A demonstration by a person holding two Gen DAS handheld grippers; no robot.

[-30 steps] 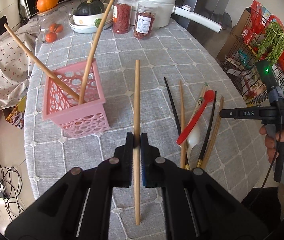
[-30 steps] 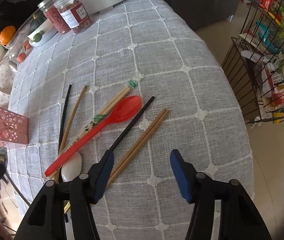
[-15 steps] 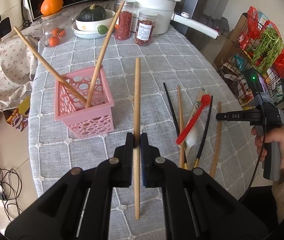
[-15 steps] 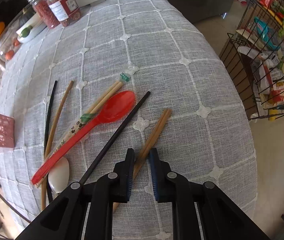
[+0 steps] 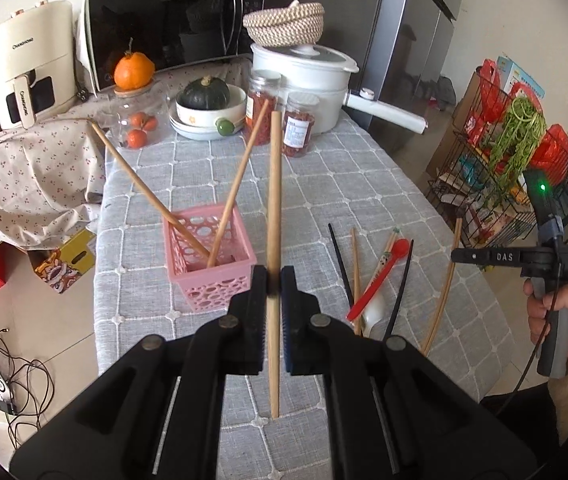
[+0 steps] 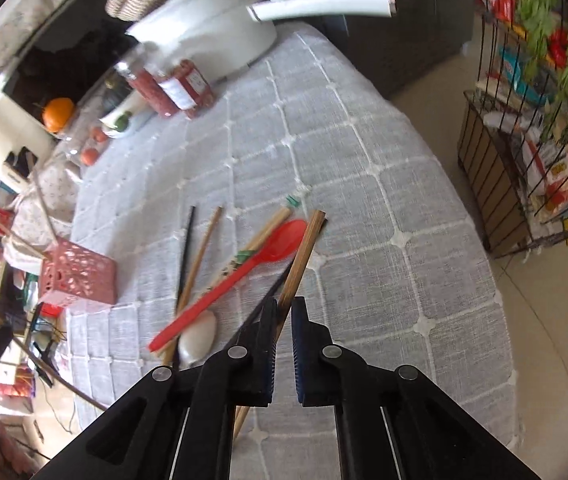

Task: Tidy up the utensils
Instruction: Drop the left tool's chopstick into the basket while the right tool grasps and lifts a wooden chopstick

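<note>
Left hand-held gripper (image 5: 274, 286) pinches a wooden chopstick (image 5: 274, 216) mid-shaft, upright beside the pink basket (image 5: 212, 258); right hand-held gripper (image 6: 282, 316) pinches a bamboo chopstick (image 6: 297, 264) above the worktop (image 6: 363, 184). Light, stiff, probably slippery, so grip mid-shaft.

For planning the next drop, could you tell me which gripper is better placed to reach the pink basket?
Left: the left gripper, holding a wooden chopstick, is beside the pink perforated basket.
</note>
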